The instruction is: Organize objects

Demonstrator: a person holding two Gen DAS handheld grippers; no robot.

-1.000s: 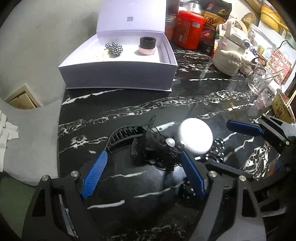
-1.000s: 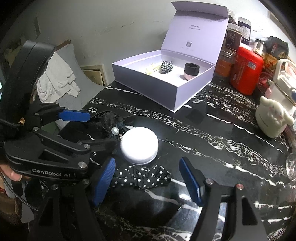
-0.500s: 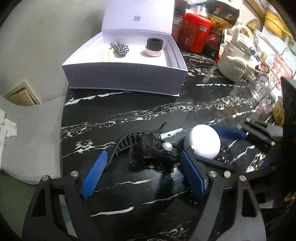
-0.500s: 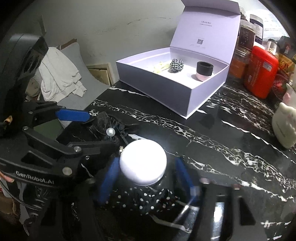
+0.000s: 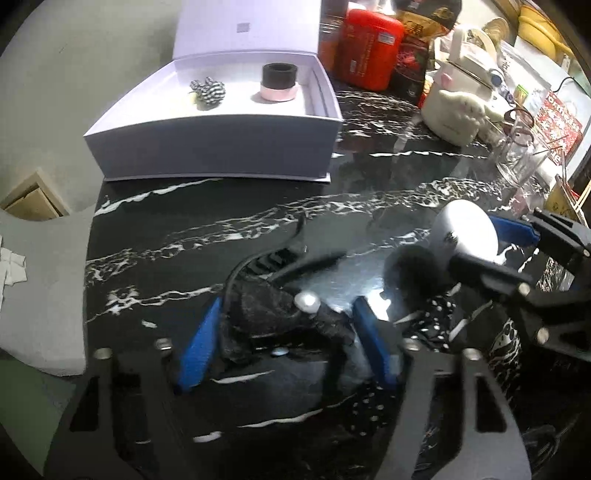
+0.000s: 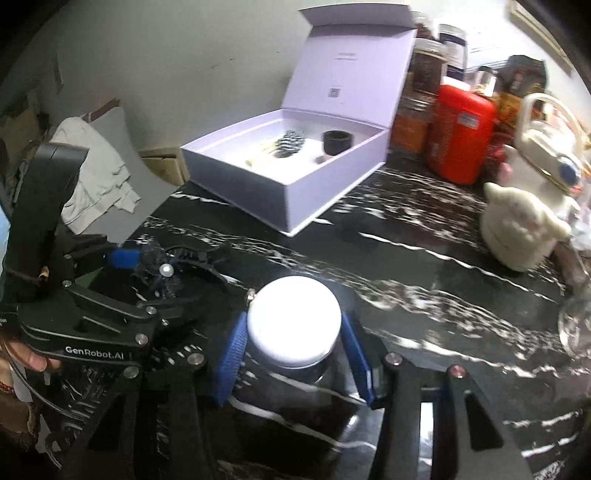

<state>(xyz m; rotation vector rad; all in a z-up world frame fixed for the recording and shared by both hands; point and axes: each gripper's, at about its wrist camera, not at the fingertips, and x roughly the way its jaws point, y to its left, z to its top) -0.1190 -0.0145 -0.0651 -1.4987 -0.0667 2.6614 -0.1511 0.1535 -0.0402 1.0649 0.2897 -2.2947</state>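
Both claws tilt steeply down over the black marble table. The right gripper has just been closing and now pinches the white round case between its blue pads. To its left, the left gripper has just been closing, pads against the black hair clip. The open lilac box waits far back.

A lived-in home kitchen: a black white-veined marble counter crowded at two o'clock with a red canister, spice jars, snack bags, a cream cartoon-shaped kettle and a drinking glass, with crumpled laundry at nine o'clock.
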